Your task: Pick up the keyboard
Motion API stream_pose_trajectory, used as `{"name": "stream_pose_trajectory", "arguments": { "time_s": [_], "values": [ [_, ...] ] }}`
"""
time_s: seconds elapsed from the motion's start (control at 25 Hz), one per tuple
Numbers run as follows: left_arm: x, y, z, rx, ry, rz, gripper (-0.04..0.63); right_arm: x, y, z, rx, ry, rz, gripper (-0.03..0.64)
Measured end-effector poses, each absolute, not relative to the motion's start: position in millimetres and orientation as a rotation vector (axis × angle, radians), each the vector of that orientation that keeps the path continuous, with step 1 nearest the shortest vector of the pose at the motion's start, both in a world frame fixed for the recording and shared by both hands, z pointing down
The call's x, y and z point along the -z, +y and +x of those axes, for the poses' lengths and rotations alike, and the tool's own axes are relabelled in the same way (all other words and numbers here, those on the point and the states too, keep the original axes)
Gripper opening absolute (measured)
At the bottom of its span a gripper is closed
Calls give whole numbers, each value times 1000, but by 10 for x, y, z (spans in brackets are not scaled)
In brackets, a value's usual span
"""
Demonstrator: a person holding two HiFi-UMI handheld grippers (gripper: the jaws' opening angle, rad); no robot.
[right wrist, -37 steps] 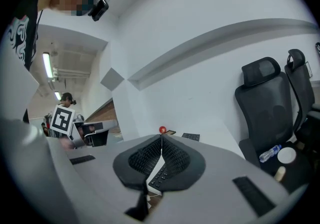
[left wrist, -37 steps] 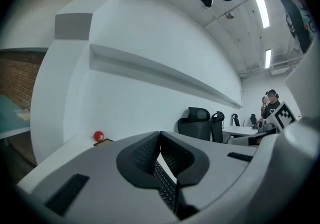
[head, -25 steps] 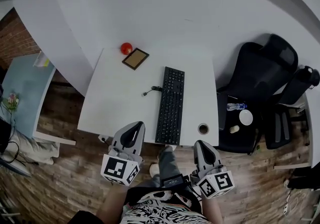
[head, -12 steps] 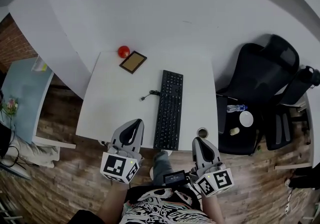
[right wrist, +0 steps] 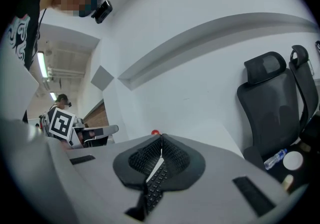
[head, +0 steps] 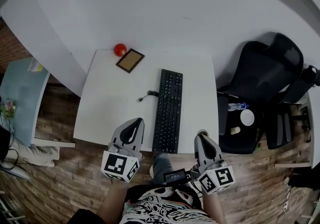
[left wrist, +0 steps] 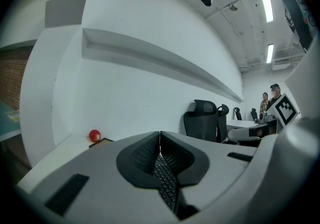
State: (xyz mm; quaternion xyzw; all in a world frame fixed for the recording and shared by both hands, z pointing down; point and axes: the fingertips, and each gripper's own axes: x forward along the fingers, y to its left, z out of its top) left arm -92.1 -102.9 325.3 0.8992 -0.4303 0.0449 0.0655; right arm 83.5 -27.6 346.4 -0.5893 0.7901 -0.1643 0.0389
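Observation:
A black keyboard point(head: 168, 110) lies lengthwise on the white desk point(head: 115, 103), its cable trailing to the left. My left gripper point(head: 134, 124) hovers at the desk's near edge, left of the keyboard's near end, jaws shut and empty. My right gripper point(head: 202, 137) is at the near edge to the right of that end, also shut and empty. In the left gripper view the keyboard point(left wrist: 167, 183) shows through the notch below the closed jaws point(left wrist: 159, 138). The right gripper view shows the keyboard point(right wrist: 156, 184) the same way under its closed jaws point(right wrist: 161, 140).
A red ball point(head: 119, 49) and a small framed board point(head: 130, 60) sit at the desk's far left corner. A round hole point(head: 202, 131) is near the right gripper. Black office chairs point(head: 265, 75) and a side surface with a bottle point(head: 236, 106) and cup point(head: 247, 117) stand to the right. People point(left wrist: 270, 99) stand far off.
Both grippers have moved forward toward the desk's near edge, now flanking the keyboard's near end. Their jaws stayed shut.

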Motion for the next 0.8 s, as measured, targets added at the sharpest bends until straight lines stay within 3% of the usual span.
{"name": "stream_pose_trajectory", "arguments": {
  "time_s": [0.8],
  "values": [
    [-4163,-1627,-740,-372,-1211,2587,20,-4293,-974,1012,799,2403,-1873,29]
  ]
}}
